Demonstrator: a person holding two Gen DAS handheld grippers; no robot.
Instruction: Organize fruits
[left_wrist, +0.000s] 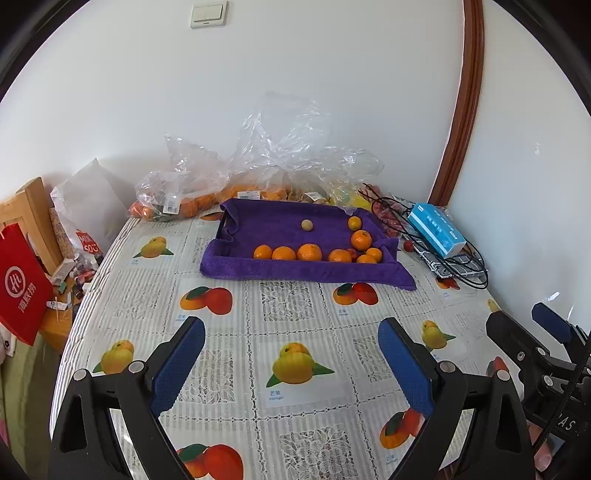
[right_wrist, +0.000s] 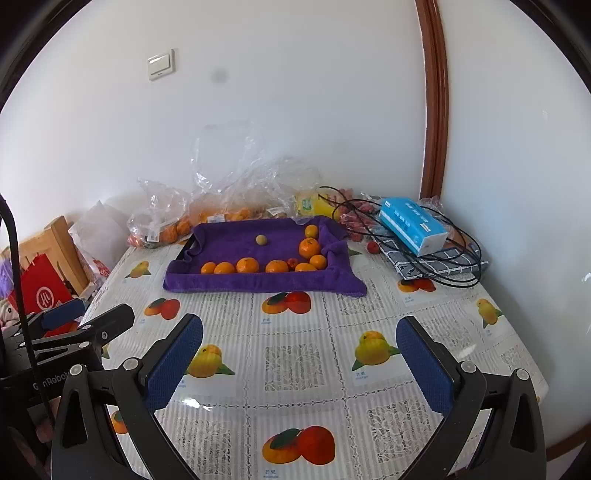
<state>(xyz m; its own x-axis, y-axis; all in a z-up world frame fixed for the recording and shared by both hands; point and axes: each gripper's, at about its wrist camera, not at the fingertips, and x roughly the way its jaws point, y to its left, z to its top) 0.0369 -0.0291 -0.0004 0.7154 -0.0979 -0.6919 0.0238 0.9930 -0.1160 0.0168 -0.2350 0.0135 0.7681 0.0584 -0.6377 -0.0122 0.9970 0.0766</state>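
A tray lined with a purple towel (left_wrist: 280, 221) (right_wrist: 236, 236) sits at the far middle of the table. Several oranges (left_wrist: 309, 252) (right_wrist: 247, 265) lie along its near and right sides, with a small red fruit (left_wrist: 352, 253) (right_wrist: 292, 262) among them and a small tan round fruit (left_wrist: 307, 224) (right_wrist: 261, 240) alone in the middle. My left gripper (left_wrist: 291, 334) is open and empty over the near table. My right gripper (right_wrist: 299, 332) is open and empty, also well short of the tray. Each gripper shows at the edge of the other's view.
Clear plastic bags of oranges (left_wrist: 177, 199) (right_wrist: 166, 225) and other fruit lie behind the tray by the wall. A blue tissue box (left_wrist: 436, 229) (right_wrist: 413, 225), black cables and a checked cloth (right_wrist: 436, 262) lie at the right. One red fruit (right_wrist: 373, 246) lies loose beside the tray. A red bag (left_wrist: 20, 288) stands off the left edge.
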